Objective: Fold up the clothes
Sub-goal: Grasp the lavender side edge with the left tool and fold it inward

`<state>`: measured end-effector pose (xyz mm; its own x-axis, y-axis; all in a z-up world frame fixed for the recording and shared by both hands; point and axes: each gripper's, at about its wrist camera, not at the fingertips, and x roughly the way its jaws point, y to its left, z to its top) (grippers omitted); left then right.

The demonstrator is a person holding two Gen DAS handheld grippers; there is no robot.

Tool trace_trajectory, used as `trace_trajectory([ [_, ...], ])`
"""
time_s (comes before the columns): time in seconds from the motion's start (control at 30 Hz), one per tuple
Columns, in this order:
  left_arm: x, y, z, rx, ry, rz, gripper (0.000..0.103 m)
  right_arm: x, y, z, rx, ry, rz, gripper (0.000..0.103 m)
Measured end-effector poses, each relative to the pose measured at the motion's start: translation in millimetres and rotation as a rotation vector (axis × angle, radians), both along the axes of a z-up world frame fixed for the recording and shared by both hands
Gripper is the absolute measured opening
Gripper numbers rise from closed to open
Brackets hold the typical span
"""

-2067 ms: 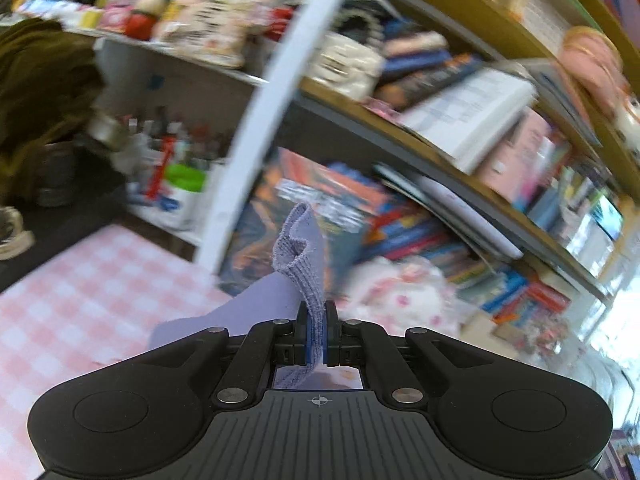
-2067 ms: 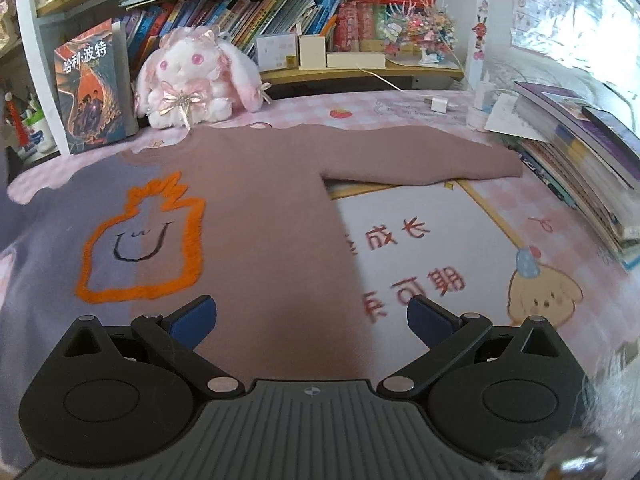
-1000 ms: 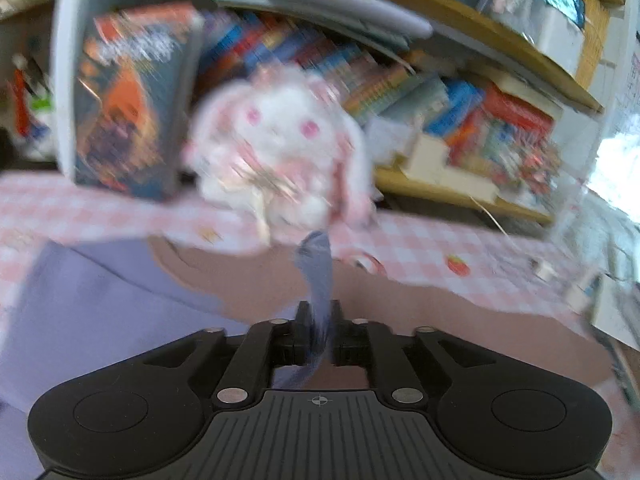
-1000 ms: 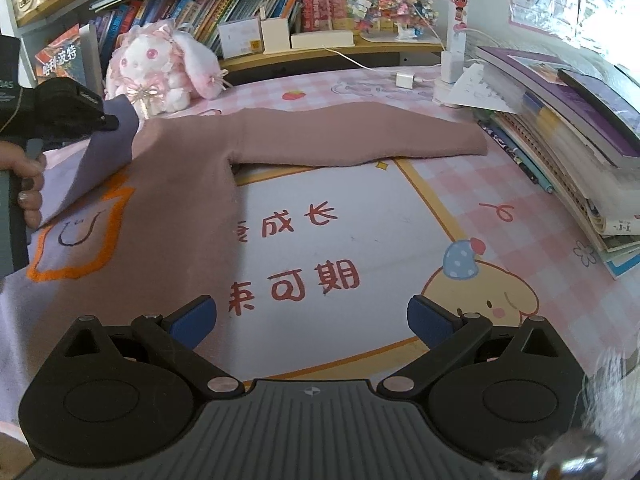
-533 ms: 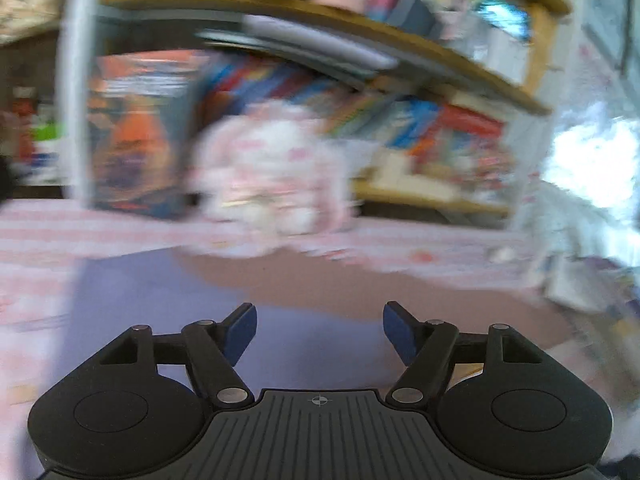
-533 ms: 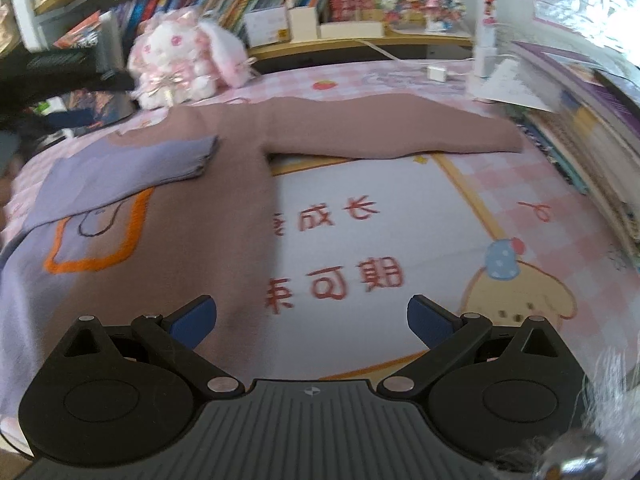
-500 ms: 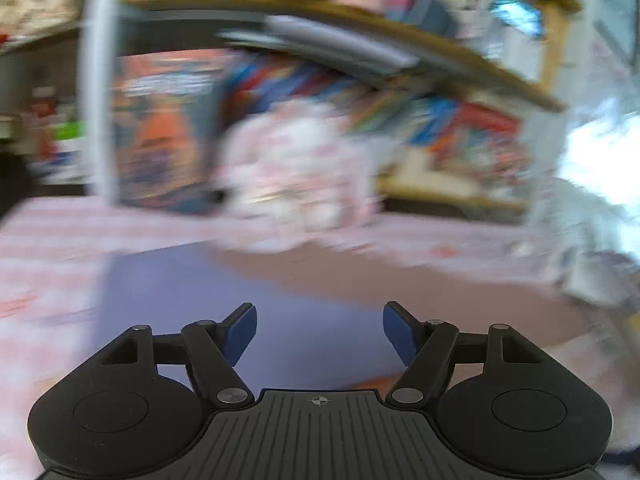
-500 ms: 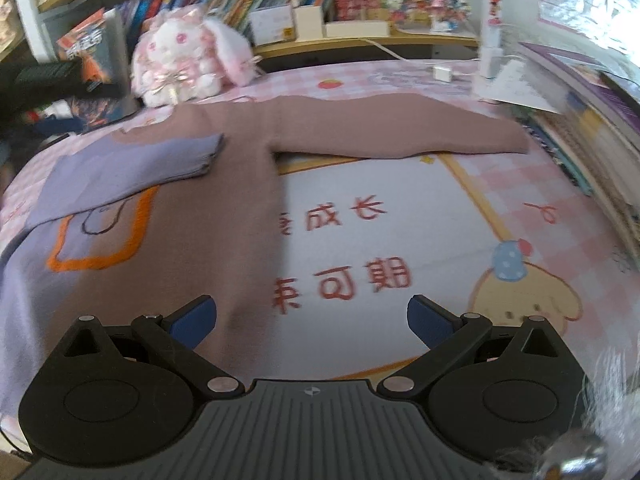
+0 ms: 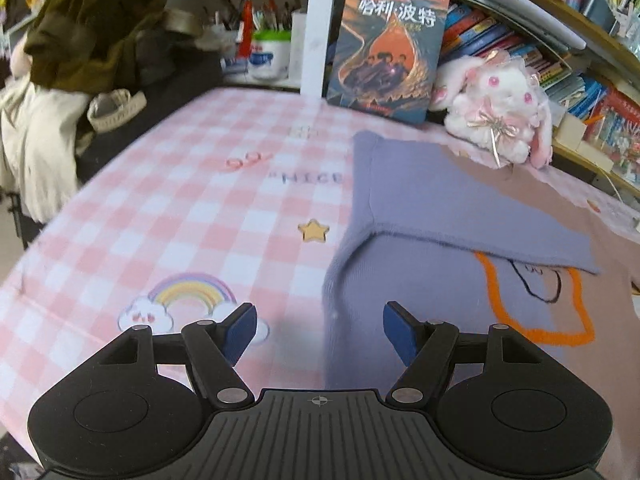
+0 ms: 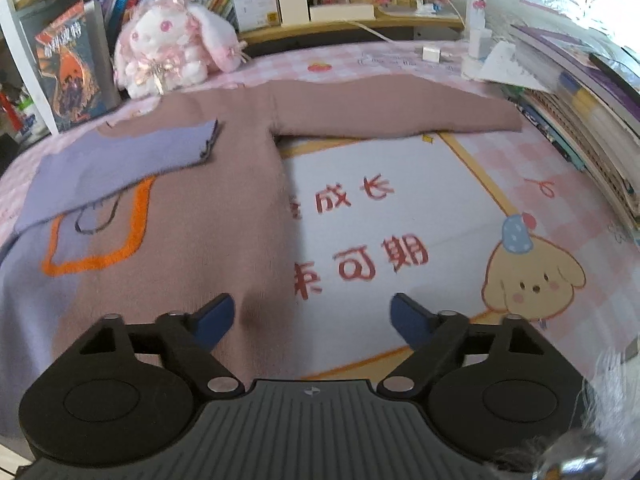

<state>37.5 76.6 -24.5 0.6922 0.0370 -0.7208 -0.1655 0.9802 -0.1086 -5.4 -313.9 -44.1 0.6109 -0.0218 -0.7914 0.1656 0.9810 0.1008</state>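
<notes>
A sweater (image 10: pixel 192 208), half brown and half purple with an orange outline on the chest, lies flat on the pink checked tablecloth (image 9: pixel 180 208). Its purple sleeve (image 9: pixel 460 208) is folded across the chest. The brown sleeve (image 10: pixel 392 114) stretches out to the right. My left gripper (image 9: pixel 320 330) hovers open over the sweater's purple side edge, with nothing between its fingers. My right gripper (image 10: pixel 312 318) hangs above the brown side edge near the hem. Its jaws are closing, and the cloth lies below them, not pinched.
A white and pink plush rabbit (image 10: pixel 172 52) and an upright book (image 9: pixel 388 48) stand at the back of the table. Stacked books (image 10: pixel 592 112) line the right edge, with a charger (image 10: pixel 432 54) behind. Heaped clothes (image 9: pixel 80 40) lie past the left edge.
The left gripper opened and let go of the purple cuff, which now lies folded over the chest, then swung left to the sweater's side edge. The right gripper's jaws have narrowed.
</notes>
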Motion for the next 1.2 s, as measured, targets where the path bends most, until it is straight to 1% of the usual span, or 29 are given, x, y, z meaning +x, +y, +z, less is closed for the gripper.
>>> trace_trajectory([
  [0.03, -1, 2, -2, -0.006, 0.005, -0.009, 0.071, -2, 3, -1, 0.000, 0.006, -0.003, 0.069],
  [0.1, -2, 5, -4, -0.016, 0.013, -0.026, 0.071, -7, 9, -1, 0.001, 0.015, -0.009, 0.064],
  [0.17, -3, 6, -7, -0.023, 0.021, -0.038, 0.071, -10, 15, -1, 0.001, 0.019, -0.018, 0.057],
  [0.23, -1, 8, -8, -0.027, 0.024, -0.052, 0.071, -13, 18, -1, 0.000, 0.021, -0.031, 0.055],
  [0.33, 1, 11, -10, -0.036, 0.031, -0.074, 0.071, -17, 21, -2, 0.002, 0.025, -0.052, 0.050],
  [0.4, 2, 12, -12, -0.052, 0.039, -0.090, 0.067, -19, 24, -3, 0.000, 0.025, -0.060, 0.047],
  [0.43, 2, 13, -13, -0.064, 0.041, -0.096, 0.065, -20, 25, -3, 0.001, 0.023, -0.060, 0.042],
  [0.47, 2, 14, -13, -0.073, 0.037, -0.100, 0.058, -20, 27, -3, 0.005, 0.021, -0.056, 0.035],
  [0.5, 3, 14, -13, -0.084, 0.033, -0.109, 0.045, -19, 29, -3, 0.008, 0.020, -0.050, 0.032],
  [0.53, 4, 14, -13, -0.097, 0.031, -0.118, 0.037, -19, 31, -3, 0.010, 0.020, -0.043, 0.025],
  [0.57, 6, 16, -14, -0.125, 0.035, -0.127, 0.019, -18, 33, -2, 0.012, 0.019, -0.037, 0.021],
  [0.6, 8, 17, -15, -0.152, 0.038, -0.134, 0.004, -17, 35, -3, 0.014, 0.020, -0.030, 0.018],
  [0.63, 9, 19, -16, -0.171, 0.042, -0.130, 0.004, -16, 36, -3, 0.018, 0.019, -0.024, 0.014],
  [0.67, 11, 20, -16, -0.188, 0.044, -0.126, 0.004, -14, 38, -3, 0.020, 0.020, -0.019, 0.013],
  [0.8, 15, 31, -13, -0.195, 0.020, -0.090, 0.004, -8, 44, -2, 0.026, 0.022, 0.006, 0.012],
  [0.9, 23, 40, -8, -0.166, 0.013, -0.071, 0.004, -4, 52, -3, 0.039, 0.022, 0.047, 0.012],
  [1.07, 32, 55, -6, -0.131, 0.016, -0.050, 0.004, -1, 74, -3, 0.036, 0.019, 0.150, 0.012],
  [1.2, 33, 64, -5, -0.125, 0.015, -0.043, 0.004, 0, 84, -4, 0.033, 0.016, 0.184, 0.012],
])
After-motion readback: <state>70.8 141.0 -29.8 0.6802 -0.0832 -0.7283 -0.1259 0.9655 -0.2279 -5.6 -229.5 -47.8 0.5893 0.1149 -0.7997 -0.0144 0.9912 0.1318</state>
